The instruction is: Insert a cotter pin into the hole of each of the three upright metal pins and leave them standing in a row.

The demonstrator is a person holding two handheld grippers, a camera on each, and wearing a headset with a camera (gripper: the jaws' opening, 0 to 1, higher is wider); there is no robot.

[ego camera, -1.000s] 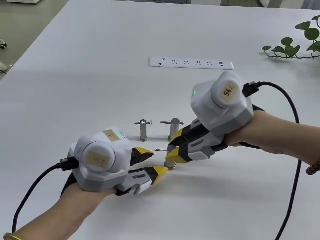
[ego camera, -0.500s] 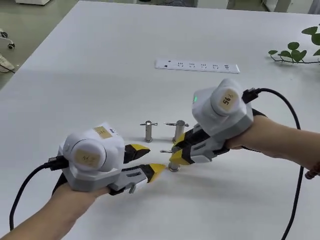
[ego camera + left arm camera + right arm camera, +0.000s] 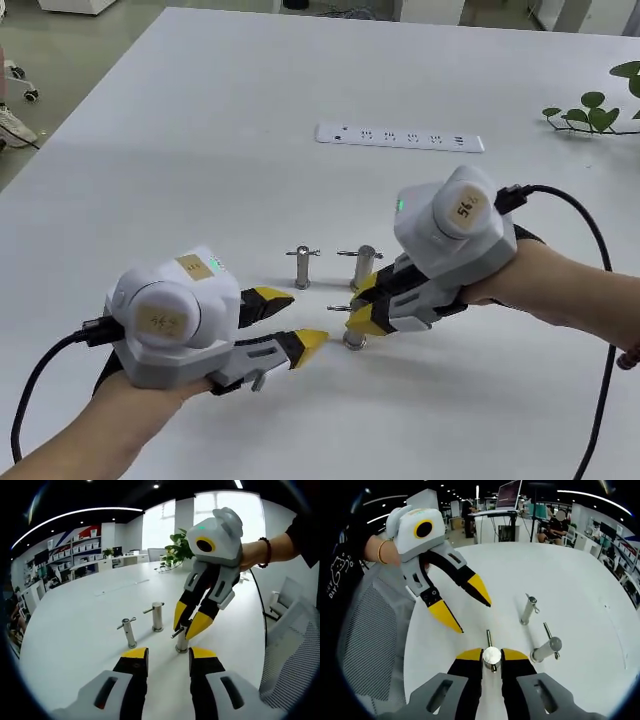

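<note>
The right gripper (image 3: 362, 303) clamps its yellow tips on the round steel head of the near pin (image 3: 491, 656), a thin cotter pin (image 3: 488, 636) poking out sideways. The left gripper (image 3: 302, 317) hangs just beside it, jaws apart. Two far pins (image 3: 303, 266), cylindrical and shiny, stand upright behind on the smooth white counter (image 3: 200, 150)

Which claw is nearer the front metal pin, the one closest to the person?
Right. The right claw has its tips on either side of the top of the front pin. The left claw is open, off to the pin's left and not touching it.
</note>
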